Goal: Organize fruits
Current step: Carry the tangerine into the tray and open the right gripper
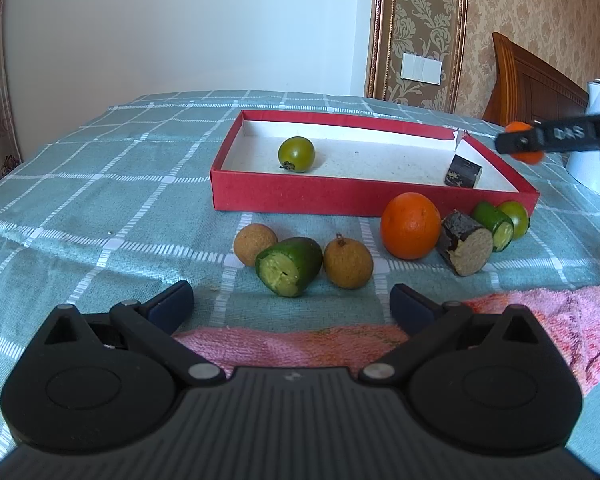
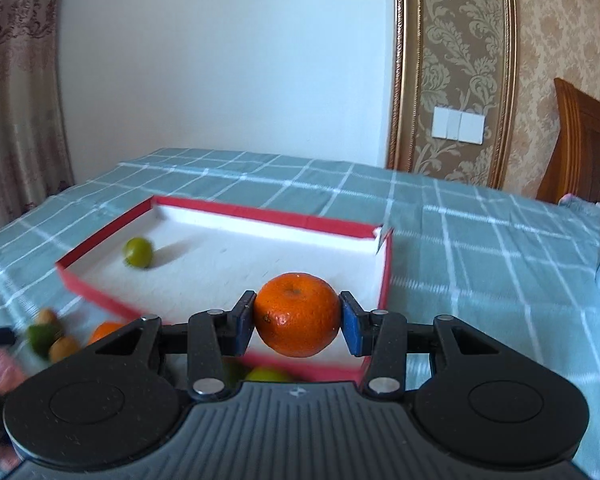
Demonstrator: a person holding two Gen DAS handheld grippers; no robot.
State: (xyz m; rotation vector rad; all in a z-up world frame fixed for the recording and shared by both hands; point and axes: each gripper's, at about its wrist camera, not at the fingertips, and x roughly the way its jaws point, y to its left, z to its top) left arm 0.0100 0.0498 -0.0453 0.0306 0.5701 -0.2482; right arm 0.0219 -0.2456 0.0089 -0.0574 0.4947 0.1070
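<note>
While the left gripper [image 1: 291,304] waits spread and empty, the right gripper [image 2: 296,320] pinches a mandarin [image 2: 297,314] across its middle above the box [image 2: 384,280]: light, soft-skinned, round, best held gently.

Checked bedspread [image 1: 100,184], pink towel [image 1: 284,344], perhaps a wooden headboard [image 1: 540,88].

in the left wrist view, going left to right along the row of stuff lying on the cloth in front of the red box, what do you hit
brown longan → cut green piece → second longan → orange → dark-skinned cut chunk → small cut green piece → green round fruit
</note>
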